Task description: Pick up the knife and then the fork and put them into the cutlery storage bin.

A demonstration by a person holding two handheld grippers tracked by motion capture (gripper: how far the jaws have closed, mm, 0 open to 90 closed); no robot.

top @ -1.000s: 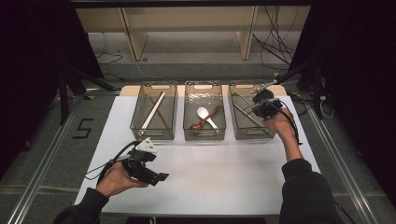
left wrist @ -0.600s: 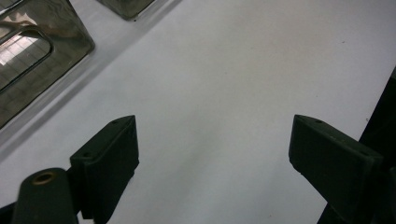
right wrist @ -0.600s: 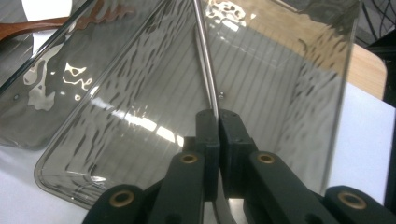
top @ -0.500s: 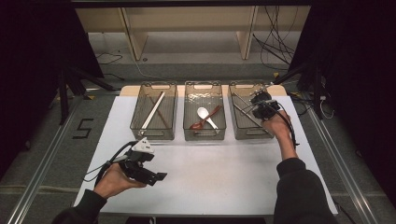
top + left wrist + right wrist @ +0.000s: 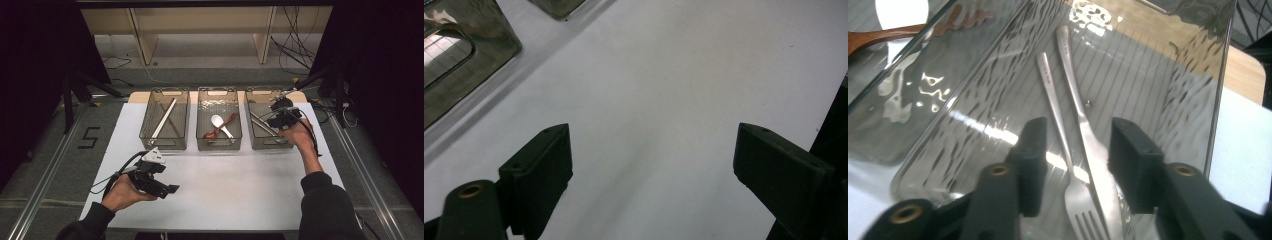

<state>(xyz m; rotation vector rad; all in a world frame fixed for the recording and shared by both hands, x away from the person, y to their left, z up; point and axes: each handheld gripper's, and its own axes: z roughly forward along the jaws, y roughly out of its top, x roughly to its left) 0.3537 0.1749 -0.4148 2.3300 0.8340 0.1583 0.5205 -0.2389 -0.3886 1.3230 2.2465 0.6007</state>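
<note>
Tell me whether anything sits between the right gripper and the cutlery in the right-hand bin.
Nothing visible does. The right gripper hangs over the right bin, its jaws having just been opening, with the fork and knife lying directly below the gap, not pressed by the fingers.

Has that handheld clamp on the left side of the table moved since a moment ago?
No. The left gripper hovers over the same spot on the white table, just below the left bin, jaws open.

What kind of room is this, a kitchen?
Probably not a kitchen; more likely a lab or test setup. A white table holds three clear plastic bins of sorted cutlery, with loose black cables and dark curtains around.
</note>
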